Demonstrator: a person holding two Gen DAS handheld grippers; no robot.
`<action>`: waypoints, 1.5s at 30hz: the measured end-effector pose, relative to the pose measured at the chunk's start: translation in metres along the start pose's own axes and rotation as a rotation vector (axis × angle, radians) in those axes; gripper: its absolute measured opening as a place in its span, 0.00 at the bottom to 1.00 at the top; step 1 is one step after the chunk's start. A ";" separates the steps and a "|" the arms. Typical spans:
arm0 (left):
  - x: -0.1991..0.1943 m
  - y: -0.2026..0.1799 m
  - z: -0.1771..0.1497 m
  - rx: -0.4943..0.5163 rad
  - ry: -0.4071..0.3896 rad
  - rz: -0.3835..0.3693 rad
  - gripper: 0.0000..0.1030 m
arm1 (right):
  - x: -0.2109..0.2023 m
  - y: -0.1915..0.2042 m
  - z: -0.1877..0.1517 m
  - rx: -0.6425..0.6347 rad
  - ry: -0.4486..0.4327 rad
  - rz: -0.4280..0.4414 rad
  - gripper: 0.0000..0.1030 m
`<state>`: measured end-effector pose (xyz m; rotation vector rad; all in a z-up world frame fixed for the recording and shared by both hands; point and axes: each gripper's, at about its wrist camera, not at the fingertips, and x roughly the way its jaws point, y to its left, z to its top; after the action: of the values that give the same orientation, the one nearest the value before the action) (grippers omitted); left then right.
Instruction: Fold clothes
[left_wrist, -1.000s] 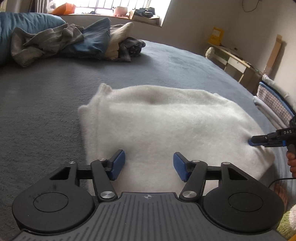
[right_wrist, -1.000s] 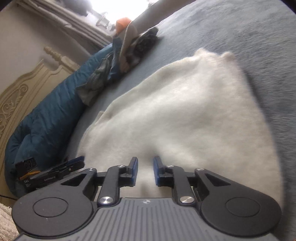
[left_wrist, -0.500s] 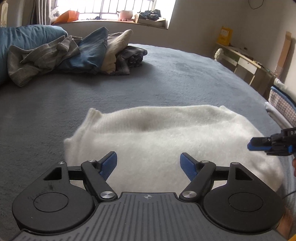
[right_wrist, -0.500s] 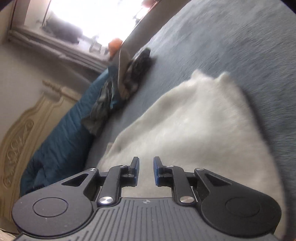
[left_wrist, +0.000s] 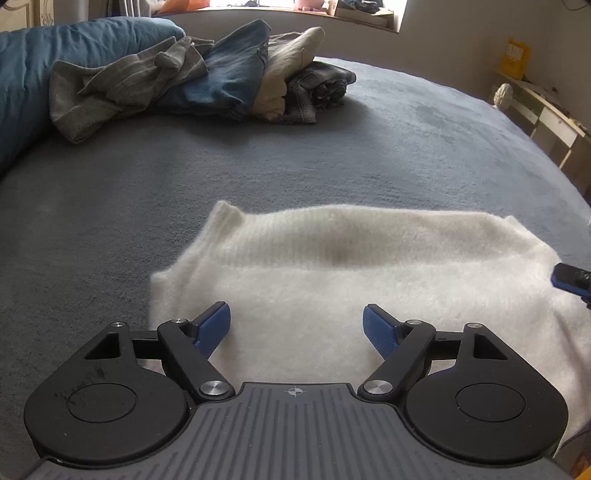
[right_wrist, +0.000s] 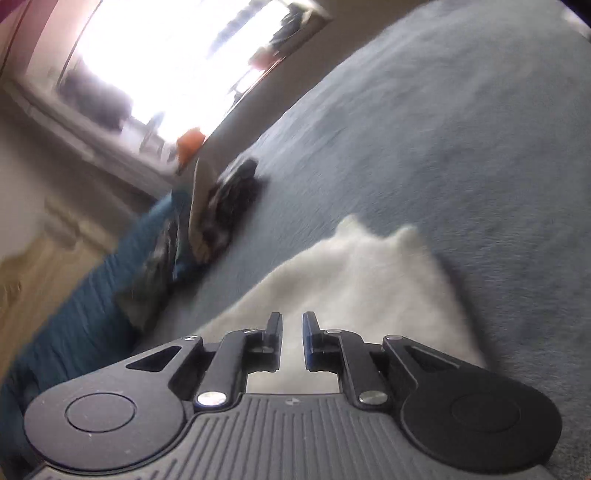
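The left claw (left_wrist: 296, 326) was spread wide and held nothing. The white sweater (left_wrist: 354, 291) lay folded flat on the grey bed (left_wrist: 258, 166), right under and just past its fingers. The right claw (right_wrist: 292, 334) had only a thin gap, pinching nothing, near the sweater's side. The soft fold could slip open if a claw bumped or dragged it. Far off sat a pile of clothes (left_wrist: 207, 85).

Motion-blurred clothes pile (right_wrist: 218, 210)
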<state>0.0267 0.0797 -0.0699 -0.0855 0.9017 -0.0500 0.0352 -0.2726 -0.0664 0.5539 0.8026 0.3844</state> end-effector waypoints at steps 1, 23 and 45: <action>0.003 -0.004 -0.001 0.003 0.010 0.014 0.81 | 0.010 0.015 -0.003 -0.078 0.026 -0.024 0.12; 0.023 -0.020 0.020 0.033 0.035 0.155 1.00 | 0.057 0.068 0.000 -0.446 0.056 -0.257 0.24; 0.026 -0.028 0.016 0.069 0.065 0.218 1.00 | -0.004 0.039 -0.017 -0.409 0.092 -0.322 0.14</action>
<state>0.0552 0.0504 -0.0775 0.0795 0.9687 0.1196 0.0148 -0.2384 -0.0504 0.0221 0.8568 0.2665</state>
